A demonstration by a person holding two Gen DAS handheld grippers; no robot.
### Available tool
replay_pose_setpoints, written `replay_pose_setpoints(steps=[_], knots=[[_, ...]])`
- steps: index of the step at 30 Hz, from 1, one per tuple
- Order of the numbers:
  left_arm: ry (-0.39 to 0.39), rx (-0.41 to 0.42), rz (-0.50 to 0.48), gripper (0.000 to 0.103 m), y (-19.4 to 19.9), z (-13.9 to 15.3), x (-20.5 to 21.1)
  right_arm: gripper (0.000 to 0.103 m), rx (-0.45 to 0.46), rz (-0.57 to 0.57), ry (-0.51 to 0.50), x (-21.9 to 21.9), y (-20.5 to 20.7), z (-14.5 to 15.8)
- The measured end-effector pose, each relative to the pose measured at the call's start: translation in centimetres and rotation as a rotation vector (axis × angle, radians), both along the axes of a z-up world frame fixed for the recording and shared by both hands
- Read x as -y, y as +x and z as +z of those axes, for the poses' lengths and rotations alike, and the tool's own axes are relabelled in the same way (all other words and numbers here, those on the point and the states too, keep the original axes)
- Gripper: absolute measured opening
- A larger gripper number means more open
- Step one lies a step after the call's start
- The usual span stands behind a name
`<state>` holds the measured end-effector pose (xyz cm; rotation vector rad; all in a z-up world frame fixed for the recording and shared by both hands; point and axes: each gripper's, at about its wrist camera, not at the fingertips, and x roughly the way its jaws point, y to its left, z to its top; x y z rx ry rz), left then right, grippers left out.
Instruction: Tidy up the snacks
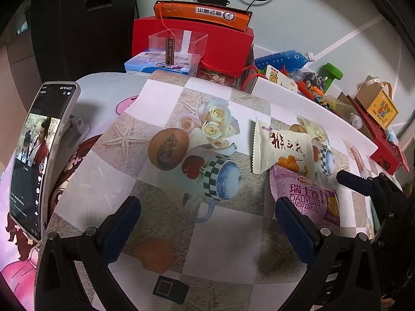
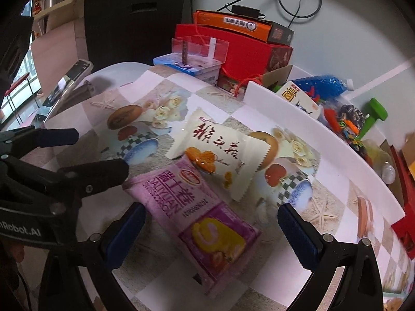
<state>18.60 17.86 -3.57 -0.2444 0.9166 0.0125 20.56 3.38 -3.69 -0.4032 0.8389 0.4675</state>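
A cream snack packet [image 1: 281, 150] with red Chinese writing lies flat on the printed tablecloth; it also shows in the right wrist view [image 2: 220, 150]. A purple Swiss roll packet [image 1: 306, 197] lies just in front of it, its far end tucked under the cream one; it shows in the right wrist view [image 2: 197, 212]. My left gripper [image 1: 207, 220] is open and empty, left of both packets. My right gripper [image 2: 211, 223] is open above the purple packet, its jaws either side of it, touching nothing. The left gripper [image 2: 101, 150] also shows there, open, at the left.
A phone [image 1: 39, 160] on a stand plays video at the left. At the back stand a clear plastic box [image 1: 179, 49], a blue tin [image 1: 158, 64] and red boxes [image 1: 207, 44] with an orange box on top. A white board [image 2: 324, 140] fences off clutter at the right.
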Motion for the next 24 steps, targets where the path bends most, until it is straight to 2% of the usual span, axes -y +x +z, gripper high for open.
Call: replay_pose_setpoints(steps=[5, 10, 24], knots=[[-0.003, -0.004, -0.001, 0.103, 0.1, -0.1, 0.0, 0.082, -0.011, 0.024, 0.030, -0.3, -0.5, 0.0], [-0.007, -0.005, -0.001, 0.103, 0.1, -0.1, -0.1, 0.067, -0.014, 0.001, 0.052, 0.0, -0.9, -0.1], [-0.010, -0.008, -0.011, 0.103, 0.1, -0.2, 0.1, 0.056, -0.027, -0.113, 0.130, 1.6, -2.9, -0.1]])
